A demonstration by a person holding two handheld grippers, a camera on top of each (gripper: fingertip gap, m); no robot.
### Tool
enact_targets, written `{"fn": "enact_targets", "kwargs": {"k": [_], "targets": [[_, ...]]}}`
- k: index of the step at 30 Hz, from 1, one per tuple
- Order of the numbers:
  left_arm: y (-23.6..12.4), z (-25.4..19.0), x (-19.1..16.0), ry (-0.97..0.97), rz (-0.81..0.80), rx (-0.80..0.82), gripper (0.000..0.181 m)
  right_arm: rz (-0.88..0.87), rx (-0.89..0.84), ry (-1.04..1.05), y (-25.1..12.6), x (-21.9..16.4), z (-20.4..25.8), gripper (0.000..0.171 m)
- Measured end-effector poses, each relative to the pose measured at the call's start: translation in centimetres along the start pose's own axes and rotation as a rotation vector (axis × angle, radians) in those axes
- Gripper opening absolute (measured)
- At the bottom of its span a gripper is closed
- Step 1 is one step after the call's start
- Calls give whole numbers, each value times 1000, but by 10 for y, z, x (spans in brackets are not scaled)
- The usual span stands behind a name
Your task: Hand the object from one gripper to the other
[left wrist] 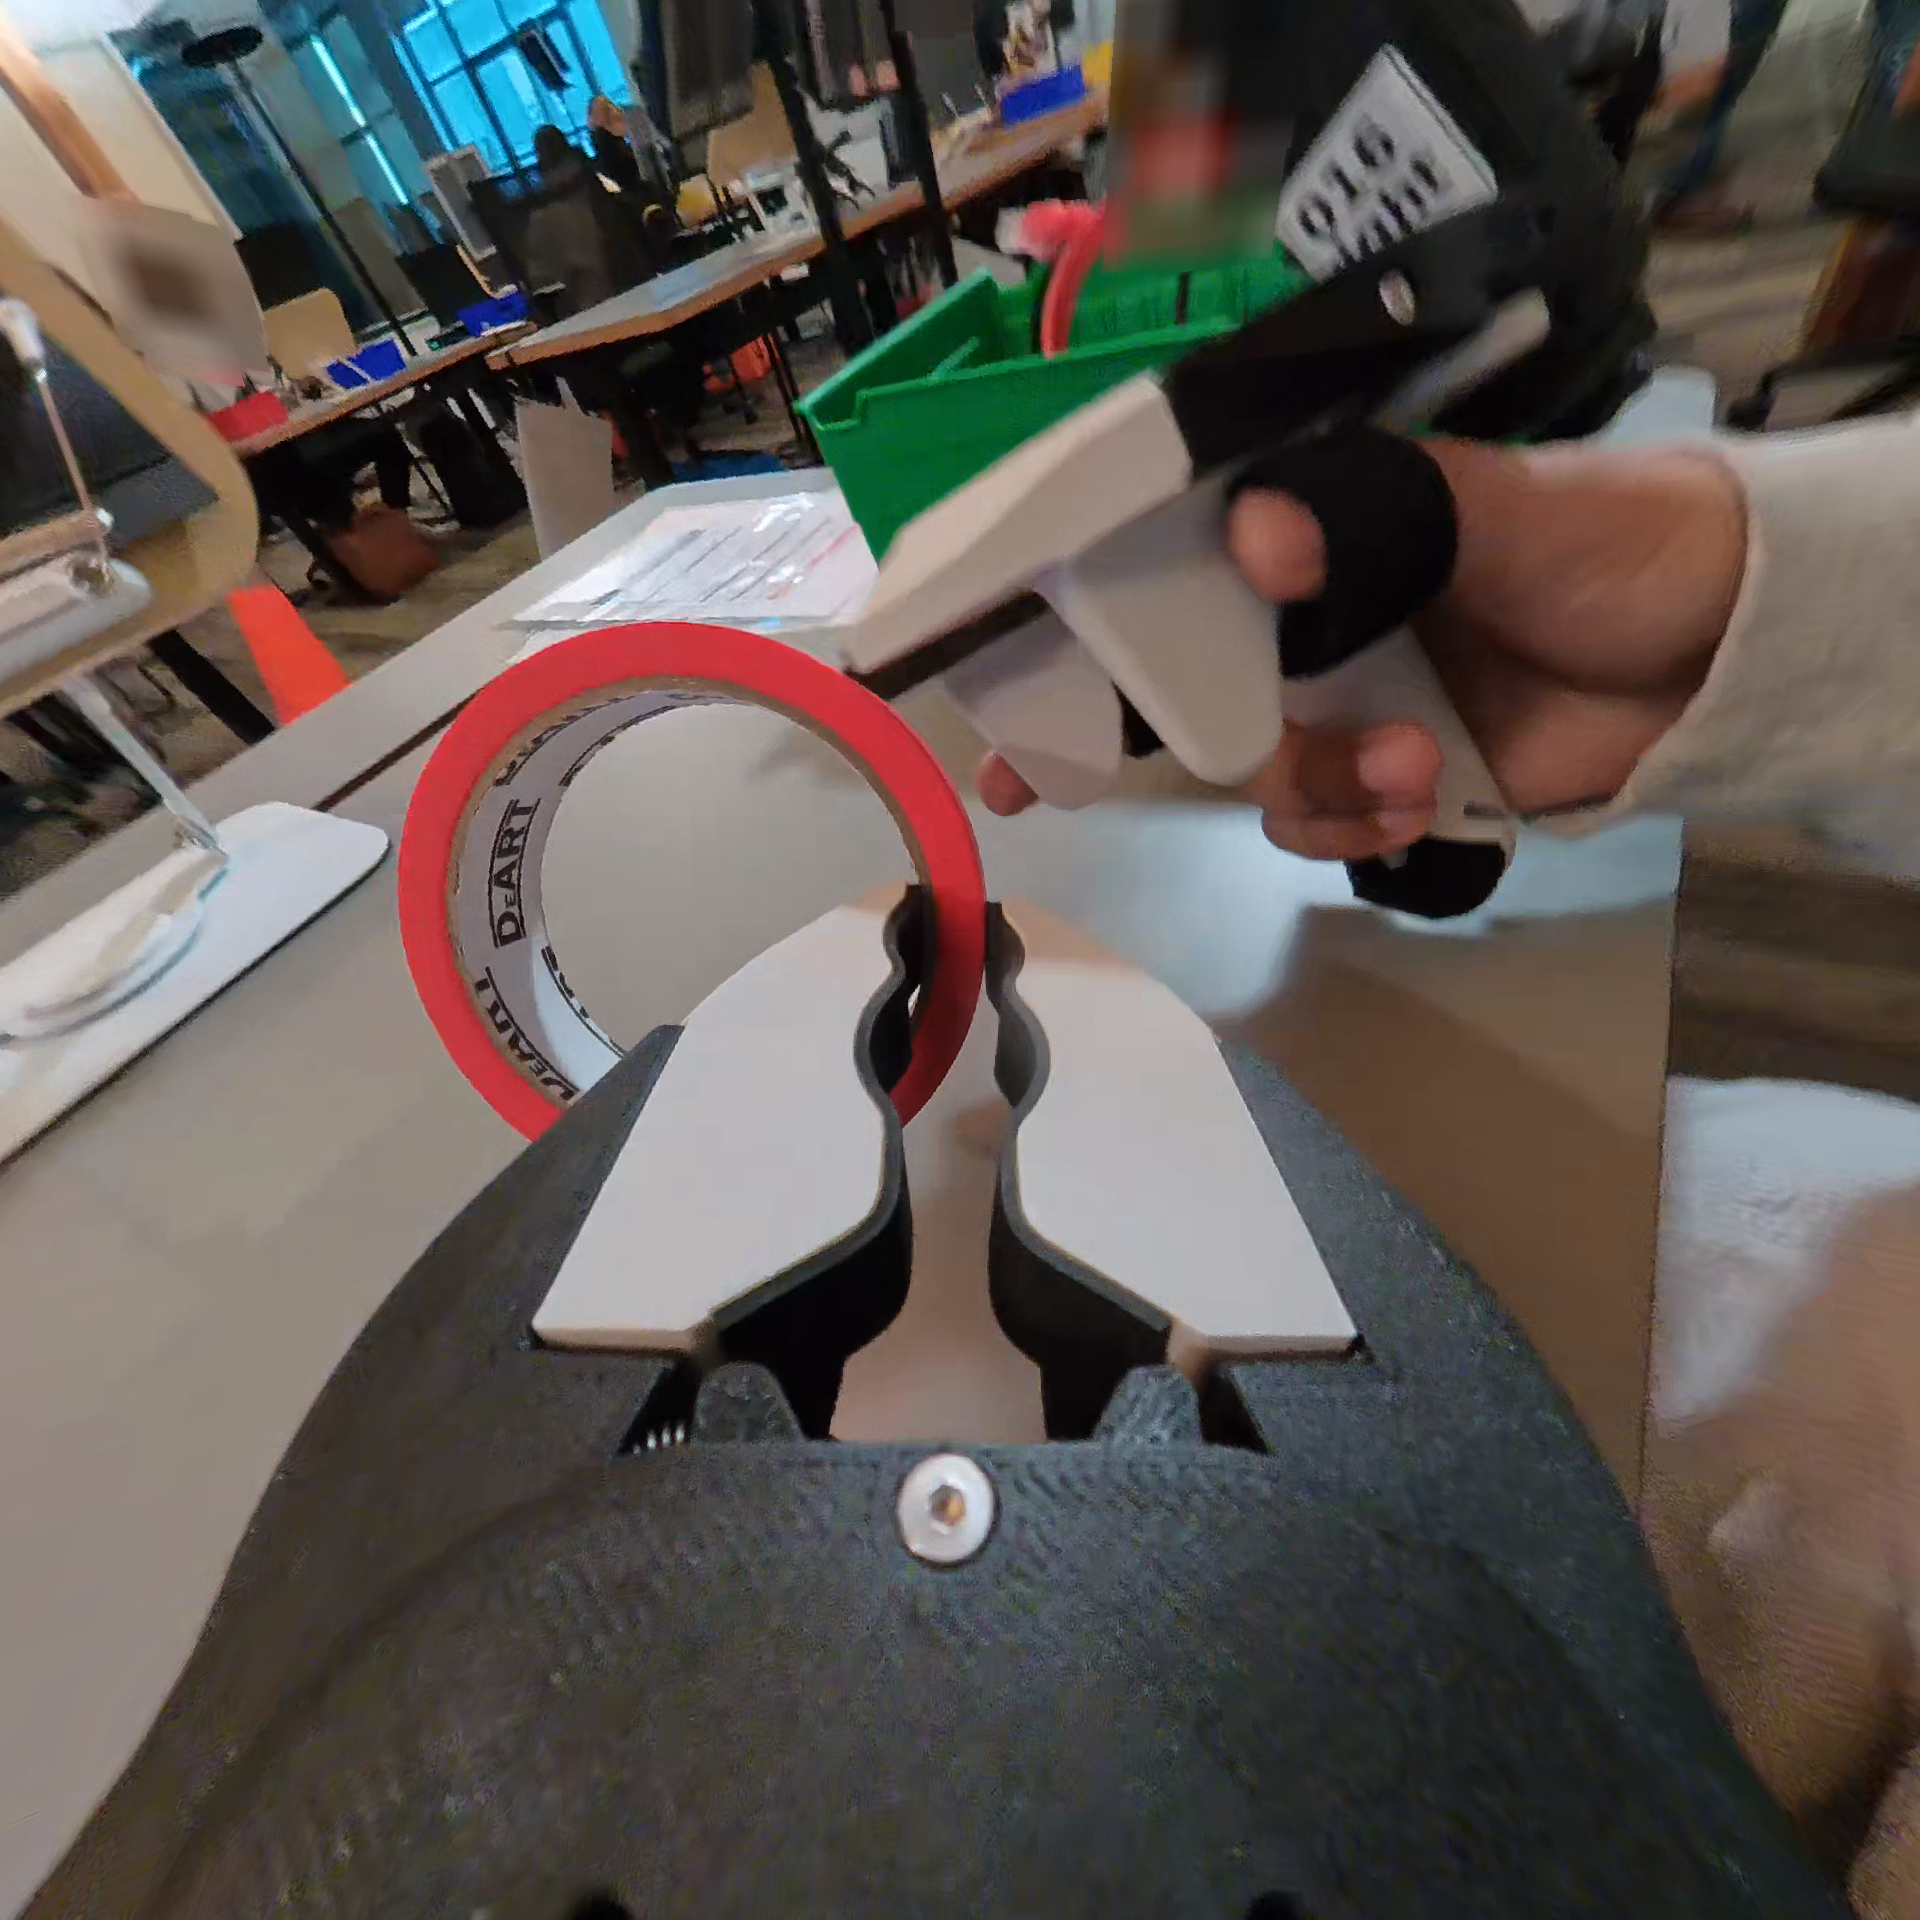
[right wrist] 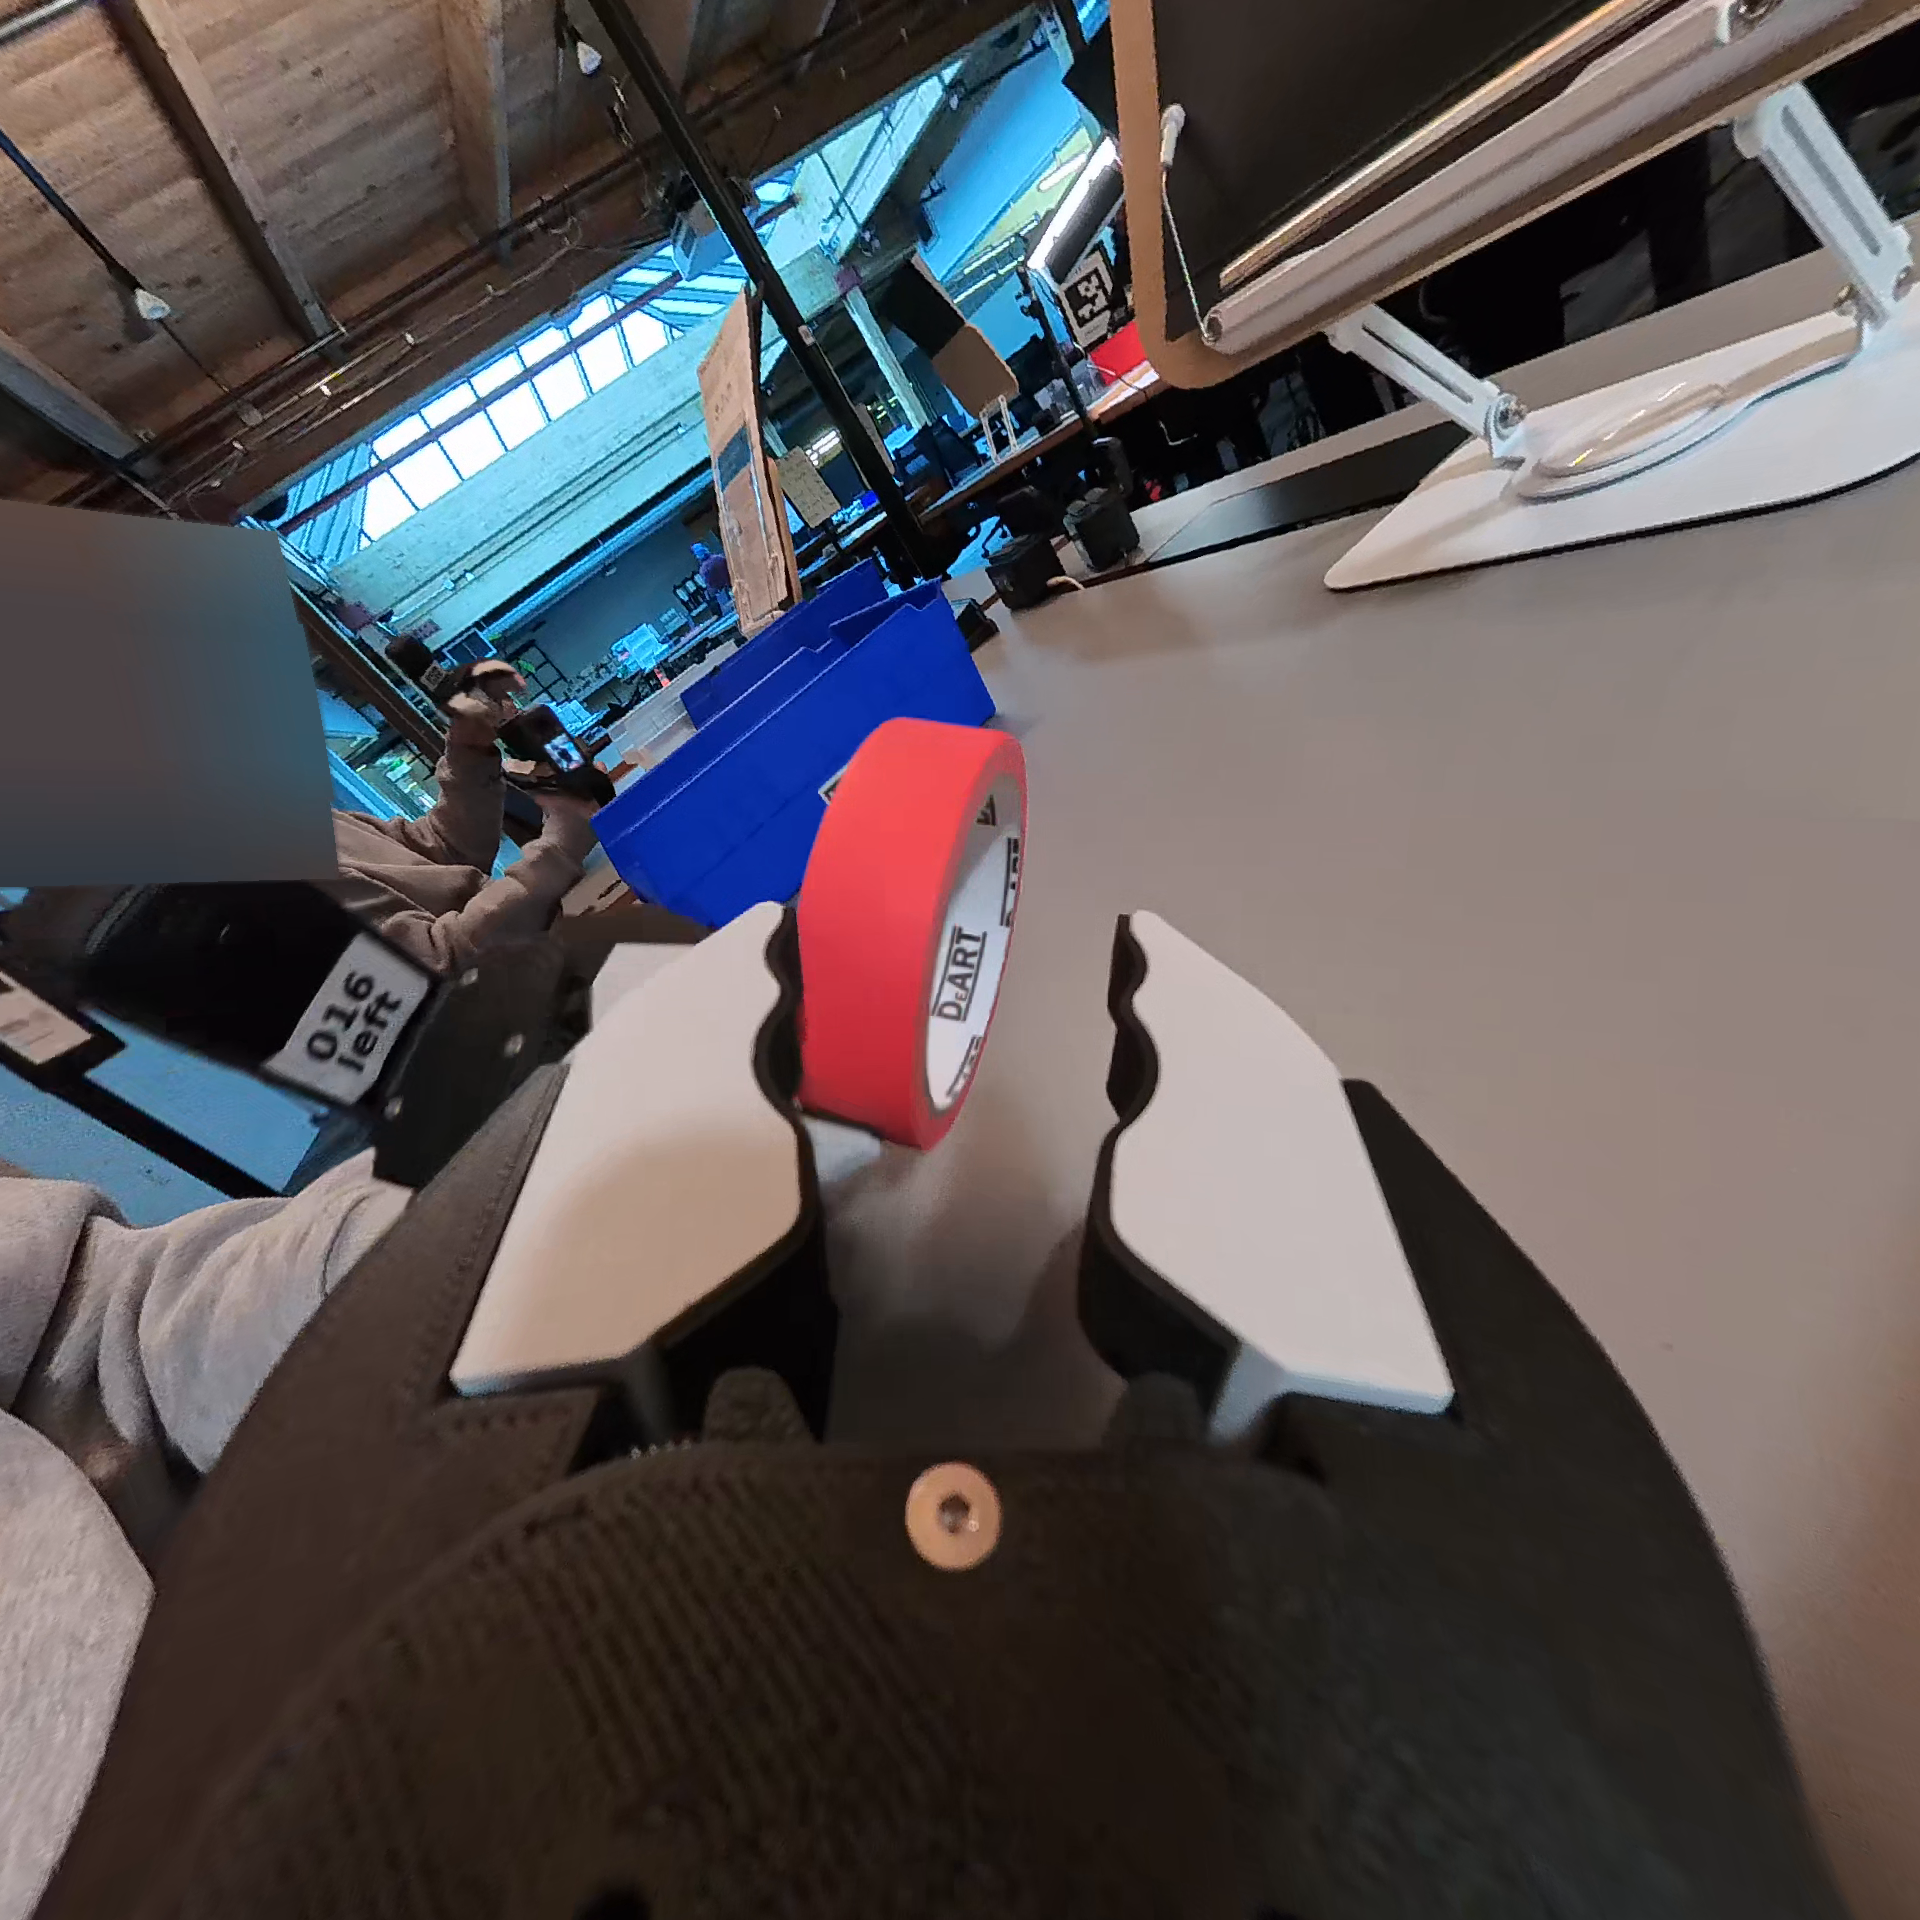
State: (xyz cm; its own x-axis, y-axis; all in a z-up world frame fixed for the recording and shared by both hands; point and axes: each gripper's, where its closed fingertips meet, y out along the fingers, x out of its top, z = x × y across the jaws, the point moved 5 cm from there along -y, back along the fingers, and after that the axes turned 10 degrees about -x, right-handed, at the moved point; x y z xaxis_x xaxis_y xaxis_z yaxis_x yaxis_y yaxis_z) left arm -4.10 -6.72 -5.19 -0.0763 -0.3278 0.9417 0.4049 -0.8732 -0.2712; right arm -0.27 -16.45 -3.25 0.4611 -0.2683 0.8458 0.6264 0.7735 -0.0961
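A red tape roll [left wrist: 686, 665] stands on edge above the grey table [left wrist: 260, 1143]. My left gripper [left wrist: 956, 914] is shut on its rim at the lower right. My right gripper [left wrist: 925, 707], held in a hand, sits just right of the roll's top. In the right wrist view my right gripper [right wrist: 951, 930] is open. The tape roll [right wrist: 883, 935] is between its fingers, close against the left finger [right wrist: 665, 1143]. The left gripper's black body [right wrist: 260, 997] shows at lower left; its fingertips are mostly hidden under the roll.
A green bin [left wrist: 935, 436] and plastic-sleeved papers [left wrist: 727, 561] lie beyond the tape. A blue bin [right wrist: 810, 748] stands behind the roll. A white monitor stand base [right wrist: 1662, 468] sits at the table's far side. A person [right wrist: 468, 831] sits in the background.
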Motion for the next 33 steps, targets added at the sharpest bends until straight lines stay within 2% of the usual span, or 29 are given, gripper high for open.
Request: {"fn": "enact_targets", "kwargs": {"k": [10,17,22,26,33], "targets": [[-18,28,4,-437,-261,-111,11,26,13,-5,2,-3,2,53],[-27,39,6,-781,-495,-305,11,51,35,-16,4,-8,6,53],[-44,51,12,-1065,-793,-570,11,82,52,-28,7,-13,9,55],[-46,56,8,-1137,-842,-596,11,81,93,-35,9,-15,16,70],[-40,46,11,-1127,-776,-668,11,53,48,-207,16,-22,24,119]]}}
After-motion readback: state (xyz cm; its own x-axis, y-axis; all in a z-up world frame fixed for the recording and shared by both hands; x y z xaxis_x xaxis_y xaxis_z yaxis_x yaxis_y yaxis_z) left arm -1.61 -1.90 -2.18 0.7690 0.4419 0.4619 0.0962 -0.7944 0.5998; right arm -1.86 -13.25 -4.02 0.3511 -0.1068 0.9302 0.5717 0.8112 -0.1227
